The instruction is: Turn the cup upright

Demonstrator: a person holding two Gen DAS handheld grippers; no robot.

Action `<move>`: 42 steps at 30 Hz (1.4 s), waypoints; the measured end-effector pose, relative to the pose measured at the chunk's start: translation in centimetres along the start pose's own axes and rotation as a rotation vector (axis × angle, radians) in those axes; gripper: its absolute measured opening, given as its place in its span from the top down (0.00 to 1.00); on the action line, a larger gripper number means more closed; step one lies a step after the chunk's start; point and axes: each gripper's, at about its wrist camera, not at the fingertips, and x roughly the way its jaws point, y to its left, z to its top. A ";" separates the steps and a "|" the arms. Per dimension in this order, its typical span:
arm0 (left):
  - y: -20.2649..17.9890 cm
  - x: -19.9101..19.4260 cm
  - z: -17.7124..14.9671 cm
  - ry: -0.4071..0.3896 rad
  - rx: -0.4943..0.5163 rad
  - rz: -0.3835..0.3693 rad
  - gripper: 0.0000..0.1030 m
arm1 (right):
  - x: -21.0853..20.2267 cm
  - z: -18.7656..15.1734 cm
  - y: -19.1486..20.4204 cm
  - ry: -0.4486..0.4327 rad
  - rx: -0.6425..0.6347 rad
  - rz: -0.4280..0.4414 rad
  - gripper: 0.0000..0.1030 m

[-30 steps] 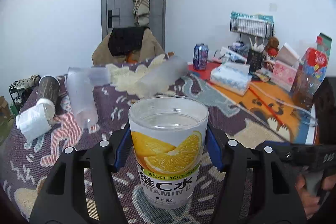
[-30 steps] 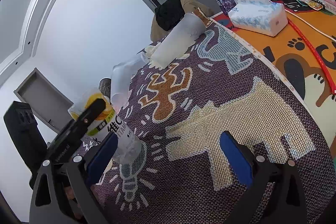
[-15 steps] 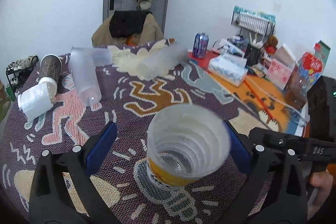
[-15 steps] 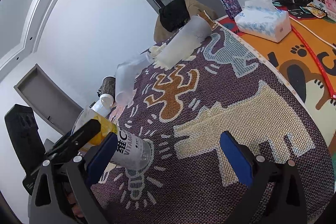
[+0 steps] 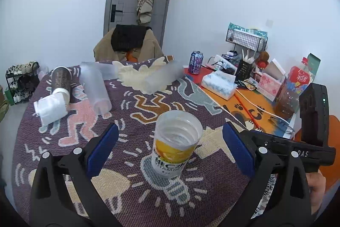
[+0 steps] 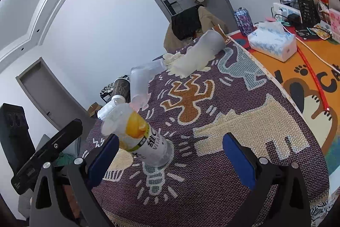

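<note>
The cup point(image 5: 176, 147), clear plastic with an orange-slice label, stands upright with its mouth up on the patterned cloth point(image 5: 136, 103) covering the worktop. The left tongs point(image 5: 170, 148) are spread wide, their blue pads on either side of the cup and clear of it. The right tongs point(image 6: 170, 152) are also spread wide and hold nothing; in that view the cup point(image 6: 138, 134) sits just beside the left-hand pad. Farther back on the cloth three frosted tumblers point(image 5: 95, 88) lie on their sides near a dark cup point(image 5: 61, 80). A tissue pack point(image 5: 218, 83) rests on the orange mat point(image 5: 250, 103).
</note>
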 end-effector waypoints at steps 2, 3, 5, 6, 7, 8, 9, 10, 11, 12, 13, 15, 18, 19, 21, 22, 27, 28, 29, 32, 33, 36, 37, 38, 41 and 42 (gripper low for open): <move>0.3 -1.0 0.0 -0.009 -0.003 0.005 0.06 | -0.5 -0.1 0.8 -0.003 -0.017 0.002 0.07; 0.4 -1.3 0.0 -0.011 -0.004 0.008 0.06 | -0.7 -0.2 1.1 -0.005 -0.022 0.003 0.07; 0.7 -2.3 -0.1 -0.016 -0.005 0.020 0.06 | -1.2 -0.4 1.6 -0.009 -0.033 0.003 0.07; 0.7 -2.6 -0.2 -0.016 -0.005 0.023 0.06 | -1.5 -0.4 1.9 -0.012 -0.039 0.001 0.07; 0.8 -3.0 -0.3 -0.015 -0.003 0.027 0.06 | -1.8 -0.5 2.2 -0.015 -0.044 -0.001 0.07; 0.9 -3.4 -0.4 -0.014 0.000 0.032 0.06 | -2.0 -0.6 2.4 -0.017 -0.048 -0.004 0.07; 1.0 -3.7 -0.4 -0.015 0.001 0.037 0.05 | -2.3 -0.6 2.7 -0.020 -0.054 -0.007 0.07; 1.1 -4.1 -0.6 -0.017 0.001 0.046 0.05 | -2.6 -0.7 2.9 -0.021 -0.060 -0.010 0.07; 1.3 -4.5 -0.6 -0.020 -0.001 0.051 0.05 | -2.8 -0.8 3.1 -0.023 -0.065 -0.014 0.07; 1.5 -5.0 -0.7 -0.022 -0.008 0.055 0.05 | -3.1 -1.0 3.3 -0.024 -0.073 -0.023 0.07; 1.7 -5.3 -0.8 -0.024 -0.011 0.059 0.05 | -3.4 -1.1 3.6 -0.027 -0.083 -0.035 0.07; 2.0 -6.0 -1.0 -0.027 -0.017 0.070 0.06 | -3.9 -1.3 4.2 -0.034 -0.106 -0.062 0.07; 2.3 -7.2 -1.2 -0.036 -0.014 0.077 0.06 | -4.6 -1.6 5.0 -0.039 -0.132 -0.077 0.07; 2.3 -7.5 -1.2 -0.037 -0.012 0.079 0.06 | -4.8 -1.7 5.2 -0.042 -0.140 -0.081 0.07; 2.4 -8.0 -1.3 -0.035 -0.007 0.083 0.05 | -5.3 -2.1 5.5 -0.044 -0.157 -0.096 0.07; 2.5 -8.3 -1.4 -0.032 -0.005 0.088 0.05 | -5.5 -2.2 5.7 -0.046 -0.160 -0.103 0.07; 2.5 -9.5 -2.2 -0.036 0.000 0.094 0.06 | -6.9 -3.2 6.0 -0.061 -0.176 -0.135 0.07; 2.5 -9.7 -2.4 -0.037 0.002 0.095 0.05 | -7.3 -3.4 6.0 -0.058 -0.174 -0.128 0.07; 2.4 -9.8 -2.5 -0.039 0.003 0.096 0.05 | -7.4 -3.5 6.1 -0.056 -0.175 -0.119 0.07; 2.2 -10.2 -3.1 -0.049 0.011 0.100 0.05 | -8.3 -4.2 6.7 -0.063 -0.214 -0.138 0.07; 2.1 -10.3 -3.4 -0.052 0.014 0.102 0.05 | -8.7 -4.5 6.7 -0.065 -0.221 -0.139 0.07; 2.0 -10.3 -4.0 -0.053 0.014 0.093 0.05 | -9.5 -4.9 6.8 -0.074 -0.226 -0.139 0.07; 2.0 -10.4 -4.1 -0.053 0.015 0.092 0.05 | -9.6 -4.9 6.9 -0.082 -0.231 -0.146 0.07; 1.8 -10.5 -4.2 -0.052 0.017 0.092 0.05 | -9.7 -4.9 7.0 -0.089 -0.233 -0.152 0.07; 1.4 -10.8 -4.3 -0.057 0.031 0.097 0.05 | -9.8 -5.0 7.1 -0.094 -0.233 -0.142 0.07; 1.3 -11.0 -4.2 -0.063 0.036 0.101 0.05 | -9.7 -5.0 7.1 -0.091 -0.237 -0.142 0.07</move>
